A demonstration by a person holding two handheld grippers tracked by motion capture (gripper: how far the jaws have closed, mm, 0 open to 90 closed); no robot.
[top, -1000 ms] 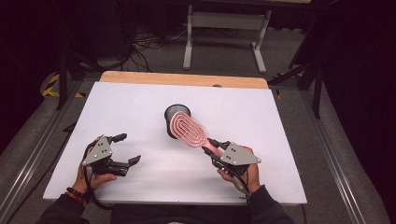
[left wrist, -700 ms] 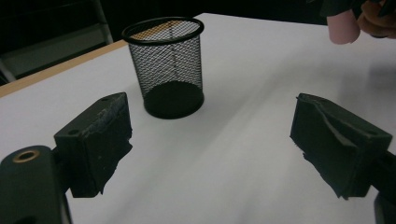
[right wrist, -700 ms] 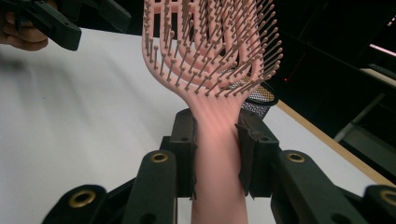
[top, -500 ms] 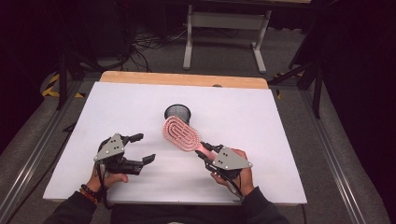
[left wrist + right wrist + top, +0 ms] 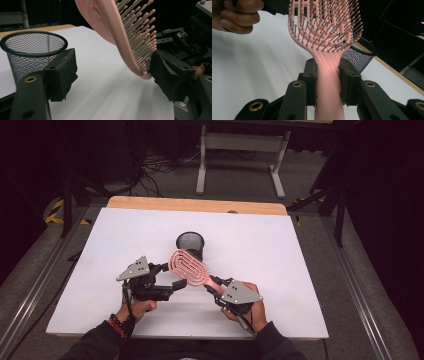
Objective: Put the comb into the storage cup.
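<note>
Right hand-held gripper (image 5: pixel 216 285): jaws clamped on the handle of the pink plastic paddle hairbrush (image 5: pixel 189 267); in the right gripper view the handle (image 5: pixel 328 82) sits squarely between both black pads, touching each.
Hairbrush position: held clear above the white table (image 5: pixel 280 270), near centre, head pointing far-left from the right hand-held gripper, just in front of the cup. Bristles (image 5: pixel 140 32) face the left gripper's right-hand pad in the left gripper view.
Left hand-held gripper (image 5: pixel 172 276): jaws apart and have just been closing, with the near edge of the brush head between them. In the left gripper view one pad (image 5: pixel 172 72) stands just against the bristle tips and the rim of the head; the other pad (image 5: pixel 62 72) is well apart from the brush. No clamp is made.
Black wire-mesh pen cup (image 5: pixel 190 244): upright on the table, far of the brush head, empty as far as visible.
Hands: the left hand (image 5: pixel 135 306) grips its tool at the near-left; the right hand (image 5: pixel 250 307) grips its own at the near-right.
</note>
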